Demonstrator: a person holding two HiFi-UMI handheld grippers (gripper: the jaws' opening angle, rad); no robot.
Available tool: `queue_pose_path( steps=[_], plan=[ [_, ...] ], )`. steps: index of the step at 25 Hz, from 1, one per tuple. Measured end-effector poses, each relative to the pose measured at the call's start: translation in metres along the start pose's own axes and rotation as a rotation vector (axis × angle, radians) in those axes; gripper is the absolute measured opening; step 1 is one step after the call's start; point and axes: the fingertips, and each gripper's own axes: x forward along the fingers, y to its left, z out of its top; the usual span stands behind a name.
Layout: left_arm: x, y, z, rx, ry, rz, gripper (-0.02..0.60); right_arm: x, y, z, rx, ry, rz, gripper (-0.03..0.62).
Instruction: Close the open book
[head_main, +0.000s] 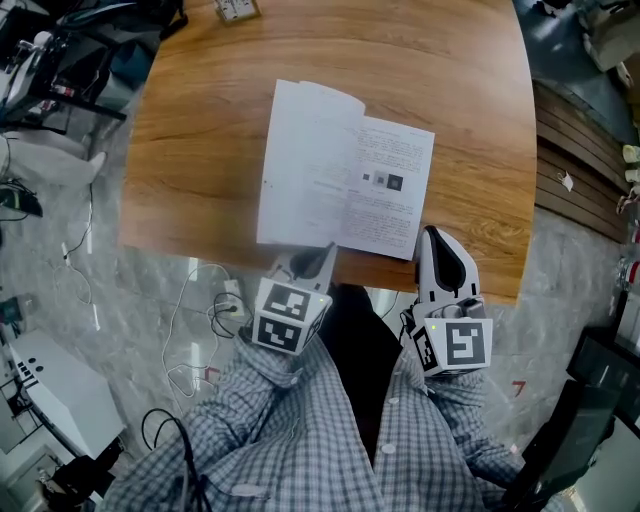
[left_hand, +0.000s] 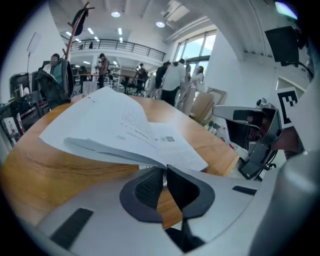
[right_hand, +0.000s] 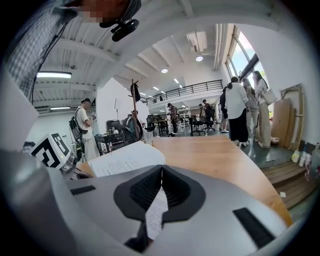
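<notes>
Book (head_main: 345, 175) is lying open by the bench's (head_main: 200, 150) near edge, left claw (head_main: 322, 252) pinching its near edge by the spine, right claw (head_main: 432, 238) pinching the right page's corner; probably best swinging that page leftward slowly, without tugging.

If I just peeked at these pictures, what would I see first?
A big open book lies on the wooden table, close to the front edge, with its left pages arching up. Right at that edge, the left gripper and the right gripper each seem to pinch the book's paper in shut jaws.
</notes>
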Motion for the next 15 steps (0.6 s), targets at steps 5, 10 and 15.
queue_pose_path(
  steps=[5,10,15],
  plan=[
    [0.007,-0.009,-0.002,0.072,0.050,-0.015,0.029,-0.005,-0.006,-0.001,0.022,-0.007,-0.025,0.020],
    [0.012,-0.018,0.001,0.137,0.059,-0.038,0.028,-0.006,-0.015,0.000,0.023,-0.014,-0.043,0.020],
    [0.023,-0.026,-0.003,0.289,0.127,-0.040,0.028,-0.006,-0.020,-0.001,0.016,-0.010,-0.057,0.020]
  ],
)
